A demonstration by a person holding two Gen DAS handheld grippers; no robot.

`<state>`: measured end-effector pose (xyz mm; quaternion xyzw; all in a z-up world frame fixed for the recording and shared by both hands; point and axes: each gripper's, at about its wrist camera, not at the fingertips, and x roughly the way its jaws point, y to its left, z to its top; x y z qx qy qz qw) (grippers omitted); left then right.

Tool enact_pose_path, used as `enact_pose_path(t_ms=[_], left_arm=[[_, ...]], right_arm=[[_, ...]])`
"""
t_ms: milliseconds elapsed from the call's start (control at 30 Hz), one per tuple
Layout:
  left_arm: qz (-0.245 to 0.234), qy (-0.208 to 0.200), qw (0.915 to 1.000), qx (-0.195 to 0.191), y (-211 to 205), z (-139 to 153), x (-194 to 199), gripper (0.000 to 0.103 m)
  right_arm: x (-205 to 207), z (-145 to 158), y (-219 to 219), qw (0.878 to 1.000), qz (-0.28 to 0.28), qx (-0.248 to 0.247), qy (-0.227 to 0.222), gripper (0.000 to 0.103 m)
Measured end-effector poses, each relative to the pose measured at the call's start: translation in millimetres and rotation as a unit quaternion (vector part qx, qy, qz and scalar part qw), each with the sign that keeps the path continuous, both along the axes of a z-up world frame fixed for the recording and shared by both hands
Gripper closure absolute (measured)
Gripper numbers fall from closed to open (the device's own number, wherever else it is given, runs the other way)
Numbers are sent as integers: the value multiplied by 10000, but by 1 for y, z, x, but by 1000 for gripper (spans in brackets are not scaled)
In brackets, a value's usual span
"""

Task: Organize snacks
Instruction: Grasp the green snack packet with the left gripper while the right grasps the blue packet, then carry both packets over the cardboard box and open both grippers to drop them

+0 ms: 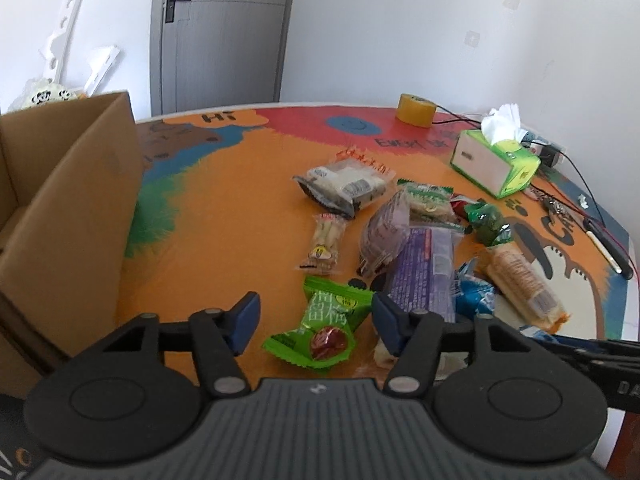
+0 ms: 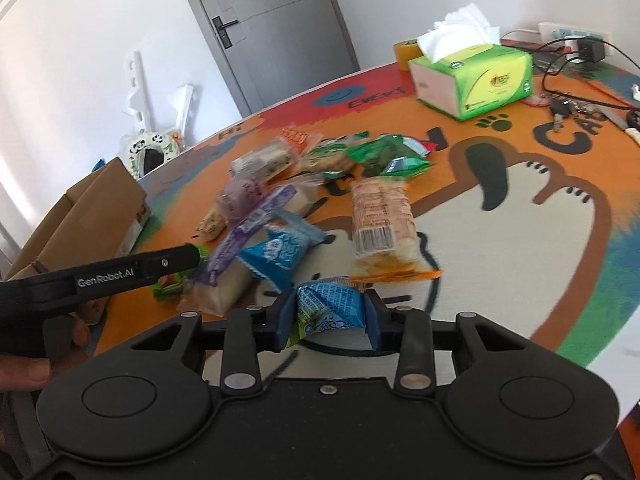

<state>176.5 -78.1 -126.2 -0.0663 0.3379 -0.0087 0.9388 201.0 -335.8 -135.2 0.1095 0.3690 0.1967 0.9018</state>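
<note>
Loose snack packets lie in a pile on the round painted table. My left gripper is open low over the table. A green packet with a red sweet lies between its blue pads without being pressed. In the right wrist view my right gripper is shut on a small blue and green snack packet, with both pads against its sides. The left gripper's finger reaches in from the left toward the green packet. An open cardboard box stands at the table's left.
Beyond the grippers lie a purple packet, a blue packet, an orange-trimmed cracker pack and several more. A green tissue box, a yellow tape roll, cables and keys sit at the far right.
</note>
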Motion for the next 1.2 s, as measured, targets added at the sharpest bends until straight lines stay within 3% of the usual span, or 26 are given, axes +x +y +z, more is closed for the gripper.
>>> enact_pose_path(t_ms=[300,367,433,533,867,1200], left_arm=[[114,-134,9997,177,-3,-7,0,52],[120,-178,9996,166,-3,-8,0,52],[126,-222,9995,196,-3,-9,-1,61],[105,-235,9995,176,-2,-9,-2,62],[77,-191,9997,-100,5,-1,-28,65],[114,-695,9973,-194,15,39,-60,66]], right_arm=[[-4,0,15,9995,-63,-269,-181,53],[-4,0,15,9993,-81,-294,-197,54],[-4,1,14,9992,-113,-343,-191,65],[-4,2,10,9996,-117,-248,-96,67],[-16,12,8,9995,-203,-109,-212,69],[-30,38,19,9984,-72,66,-553,69]])
